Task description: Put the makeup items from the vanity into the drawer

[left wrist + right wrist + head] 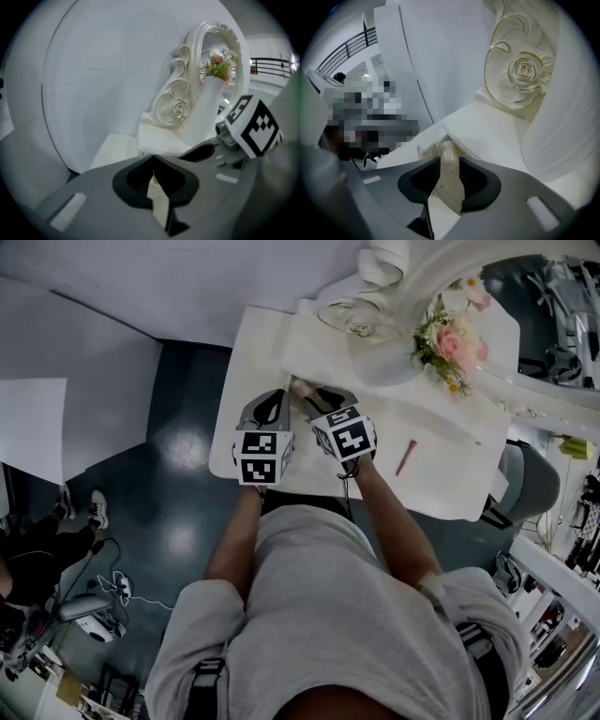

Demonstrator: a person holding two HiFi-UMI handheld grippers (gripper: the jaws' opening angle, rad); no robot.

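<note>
In the head view both grippers hover over the left part of the white vanity (441,488). My right gripper (315,396) is shut on a beige makeup tube (302,387). The right gripper view shows that glossy tube (447,149) squeezed between the jaws of the right gripper (450,165), its far end just above the vanity top. My left gripper (279,396) hangs close beside it on the left. Its jaws meet at the tip with nothing between them (153,162). A pink makeup pencil (406,457) lies on the top to the right. No drawer is in view.
An ornate white mirror frame (520,75) stands on a raised base (487,126) at the back. A white vase of pink flowers (448,338) stands before it. A grey chair (525,482) is at the vanity's right end. Dark floor and someone's shoes (80,507) lie to the left.
</note>
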